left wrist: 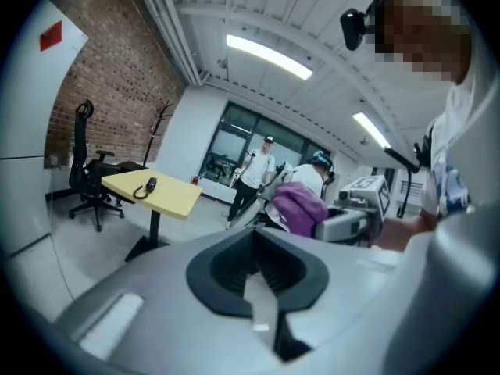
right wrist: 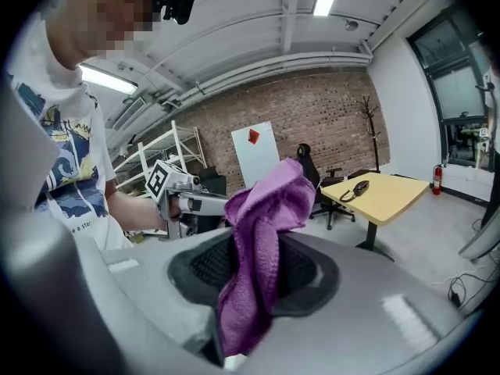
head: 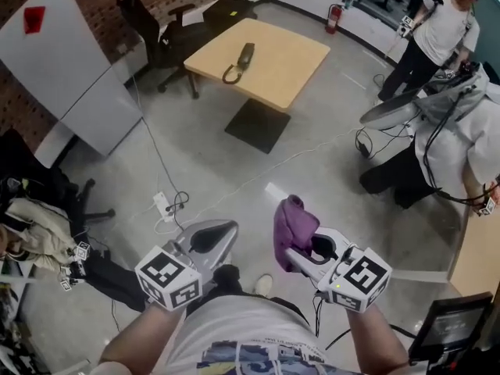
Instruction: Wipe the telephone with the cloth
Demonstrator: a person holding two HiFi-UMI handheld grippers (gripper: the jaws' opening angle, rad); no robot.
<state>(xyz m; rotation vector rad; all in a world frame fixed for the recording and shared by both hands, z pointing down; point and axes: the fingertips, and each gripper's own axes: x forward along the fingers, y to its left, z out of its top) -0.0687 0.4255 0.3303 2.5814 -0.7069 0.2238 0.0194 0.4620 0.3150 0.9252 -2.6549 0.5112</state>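
- The telephone (head: 244,57) lies on the left half of the yellow table (head: 293,61), with its cord loop close to the edge that faces the person. It is well apart from both grippers, across open floor.
- The purple cloth (head: 294,223) is pinched in the right gripper (head: 306,256), whose jaws are clenched on its lower part. The rest stands up in a loose bunch above them.
- The left gripper (head: 223,231) has its jaws closed together with nothing between them.
- The step in hand looks like carrying the cloth to the table. The grasp should stay firm on the walk, and the loose bunch, not the jaws, should meet the telephone.
- A light telephone will likely slide under a wipe, so the free left gripper could steady it.
- A power strip with cables (head: 168,206) lies on the floor to the left of the straight path and is a trip risk.
- An office chair (head: 148,22) stands at the table's far left corner, clear of the near edge.
- A white board (head: 66,65) leans at the left wall, and a fire extinguisher (head: 334,18) stands beyond the table.
- Two other people (head: 437,30) are off to the right, away from the route.
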